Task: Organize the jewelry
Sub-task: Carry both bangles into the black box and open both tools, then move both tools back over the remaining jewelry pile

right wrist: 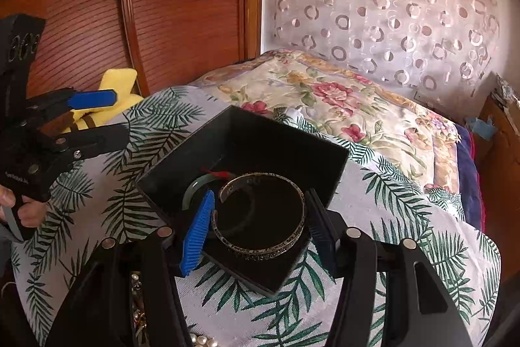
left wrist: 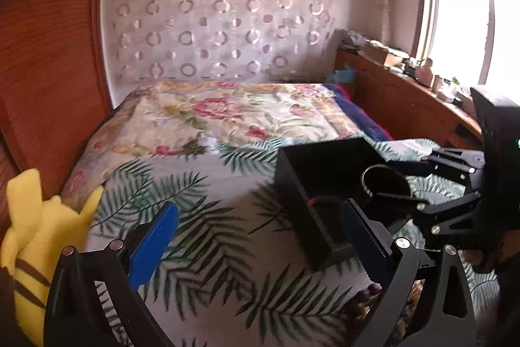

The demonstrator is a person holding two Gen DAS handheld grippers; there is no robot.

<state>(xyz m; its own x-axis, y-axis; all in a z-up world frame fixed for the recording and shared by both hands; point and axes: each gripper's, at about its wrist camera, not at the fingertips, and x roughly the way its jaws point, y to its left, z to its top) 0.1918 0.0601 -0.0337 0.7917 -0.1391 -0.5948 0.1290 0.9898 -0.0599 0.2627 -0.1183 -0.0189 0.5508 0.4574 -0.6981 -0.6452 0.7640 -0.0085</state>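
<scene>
A black open box stands on a leaf-print cloth; it also shows in the left wrist view. My right gripper is shut on an engraved metal cuff bangle, held over the box; the bangle also shows in the left wrist view. A green jade bangle with a red thread lies inside the box. My left gripper is open and empty, left of the box; it also shows in the right wrist view. Loose jewelry, pearls and beads, lies near the front edge.
The leaf-print cloth covers the near end of a bed with a floral quilt. A yellow plush toy sits at the left. A wooden wardrobe stands behind, and a cluttered wooden counter runs along the right.
</scene>
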